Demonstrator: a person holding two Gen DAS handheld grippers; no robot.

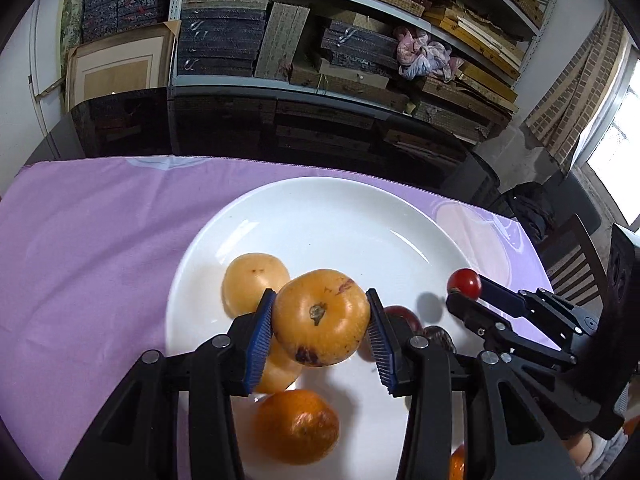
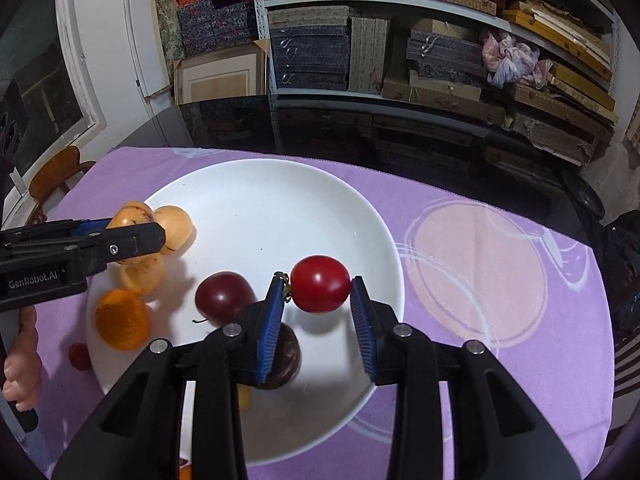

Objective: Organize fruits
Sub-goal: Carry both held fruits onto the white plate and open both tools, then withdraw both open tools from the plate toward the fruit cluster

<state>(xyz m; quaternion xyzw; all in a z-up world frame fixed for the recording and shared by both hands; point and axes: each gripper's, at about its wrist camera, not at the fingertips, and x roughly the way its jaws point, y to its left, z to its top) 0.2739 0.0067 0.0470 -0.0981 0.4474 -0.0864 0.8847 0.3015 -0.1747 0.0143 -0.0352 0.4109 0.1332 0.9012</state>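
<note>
The left tongs (image 1: 321,322) are gripping a yellow-orange fruit (image 1: 321,316) between their blue pads (image 1: 261,344), holding it raised over the near left part of a white plate (image 1: 320,216). Its stem end is facing the camera, and a dark bruise is showing low on its skin. Just beyond the left pad, a paler yellow fruit (image 1: 252,280) is lying on the plate, and another yellow one (image 1: 280,372) is sitting directly beneath the held fruit, mostly hidden by the pad. Nearer still, below the tongs, an orange (image 1: 296,424) is resting on the plate. To the right of the right pad, two dark purple fruits (image 1: 404,316) are peeking out on the plate.

The right tongs (image 2: 318,316) are gripping a small red tomato (image 2: 320,283) by its two ends, with the green stem touching the left pad. They are holding it above the right half of the plate (image 2: 280,200). Just left of these tongs a dark purple plum (image 2: 224,298) is lying on the plate, and a second dark fruit (image 2: 286,360) is sitting under the left pad, partly covered. Farther left, the left tongs (image 2: 132,236) are reaching in from the side with the yellow-orange fruit (image 2: 130,216), and the orange (image 2: 122,318) is lying at the plate's left edge. A small red fruit (image 2: 78,356) is lying off the plate on the purple tablecloth (image 2: 480,264), beside the person's hand (image 2: 22,364).

Beyond both tongs, past the table's far edge, shelves (image 1: 360,40) are holding stacked boxes.
</note>
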